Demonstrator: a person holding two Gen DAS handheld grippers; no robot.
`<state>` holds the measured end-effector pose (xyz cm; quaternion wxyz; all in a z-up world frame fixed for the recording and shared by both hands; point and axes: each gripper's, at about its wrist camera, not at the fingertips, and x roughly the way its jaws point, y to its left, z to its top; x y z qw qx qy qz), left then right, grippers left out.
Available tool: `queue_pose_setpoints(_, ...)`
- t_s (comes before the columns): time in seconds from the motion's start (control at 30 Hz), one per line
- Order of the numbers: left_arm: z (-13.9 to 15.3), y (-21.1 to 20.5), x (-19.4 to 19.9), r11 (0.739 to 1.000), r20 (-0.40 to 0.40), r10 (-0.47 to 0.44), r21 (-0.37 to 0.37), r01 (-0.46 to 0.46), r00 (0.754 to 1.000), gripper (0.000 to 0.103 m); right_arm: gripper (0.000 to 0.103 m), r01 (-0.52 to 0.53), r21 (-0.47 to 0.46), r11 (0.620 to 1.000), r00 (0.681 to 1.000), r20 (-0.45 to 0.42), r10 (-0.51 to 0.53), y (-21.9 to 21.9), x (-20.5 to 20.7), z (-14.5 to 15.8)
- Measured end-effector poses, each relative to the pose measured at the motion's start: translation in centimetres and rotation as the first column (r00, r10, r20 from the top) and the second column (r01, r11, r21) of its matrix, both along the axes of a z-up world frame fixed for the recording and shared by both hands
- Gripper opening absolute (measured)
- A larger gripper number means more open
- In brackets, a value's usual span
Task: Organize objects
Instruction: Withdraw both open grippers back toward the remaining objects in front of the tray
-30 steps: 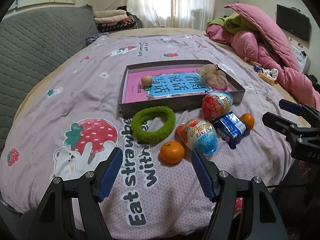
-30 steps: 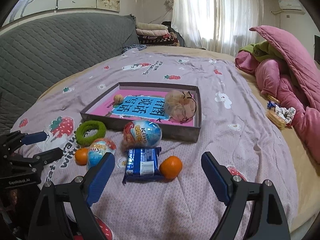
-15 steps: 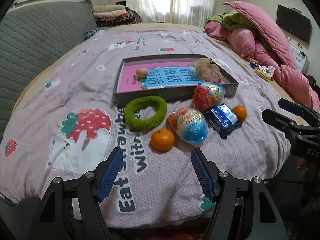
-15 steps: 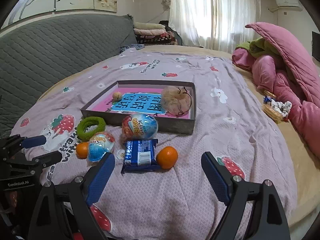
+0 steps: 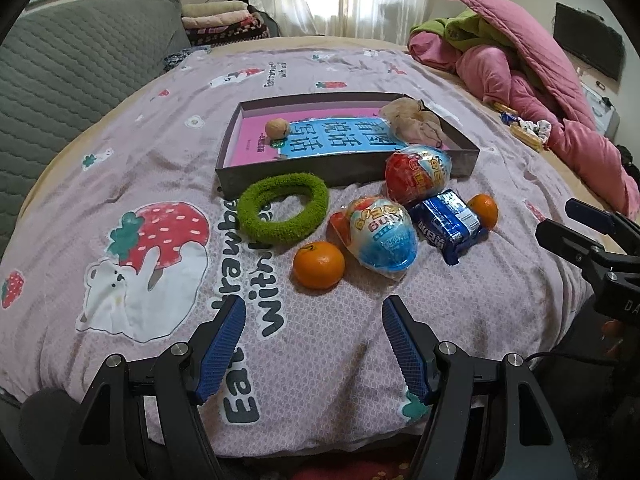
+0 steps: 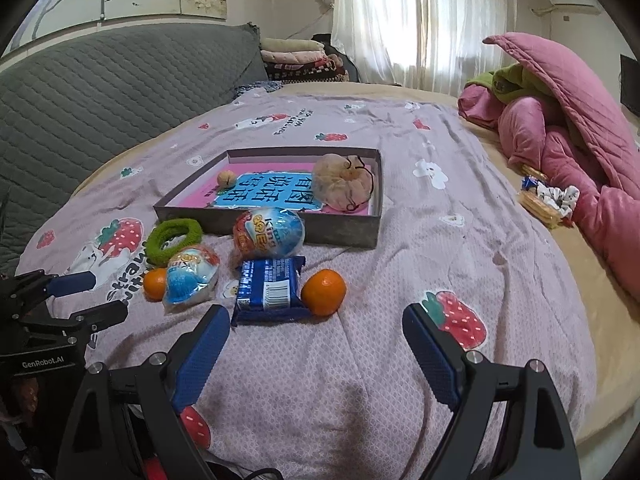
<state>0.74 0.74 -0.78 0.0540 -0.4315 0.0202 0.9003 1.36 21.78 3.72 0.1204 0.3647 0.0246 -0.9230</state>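
A: How does the left hand-held gripper (image 5: pixel 314 342) stand?

B: Its blue pads are spread wide apart with nothing between them, low over the bed (image 5: pixel 320 360). Just ahead of it lies an orange (image 5: pixel 319 265), and touching that on the right side is a blue-and-white egg-shaped toy pack (image 5: pixel 380 238).

A: And beyond the orange?

B: A fuzzy green ring (image 5: pixel 283 213) lies ahead and a little to the left, close against the front wall of the shallow grey box (image 5: pixel 344 168). Further ahead and to the right a red-and-blue egg pack (image 5: pixel 418 174) leans at that same wall.

A: What about the right hand-held gripper (image 6: pixel 316 350)?

B: Also gaping, holding nothing. Just ahead of its left pad is a blue snack packet (image 6: pixel 269 290), and a second orange (image 6: pixel 324 292) touches the packet's right edge, straight ahead between the pads.

A: What sits in the box?

B: A pink and blue book (image 6: pixel 264 194) lies flat on its floor. A small brown nut-like ball (image 6: pixel 226 179) rests on the book's left part, and a beige scrunchie-like bundle (image 6: pixel 344 188) fills the right end.

A: Anything off to the side?

B: Far to the right of both hand-held grippers, a heap of pink quilt (image 6: pixel 580 140); to the left, a grey quilted headboard (image 6: pixel 100 92).
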Motion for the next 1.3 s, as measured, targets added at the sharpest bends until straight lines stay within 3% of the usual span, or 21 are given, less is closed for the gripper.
queue_pose_setpoints(1.3,-2.4,-0.5,-3.8,0.999,0.015,0.031,0.032,-0.031,0.999,0.072,0.088,0.074,-0.092,0.993,0.991,0.116,-0.063,1.2,-4.4,-2.3)
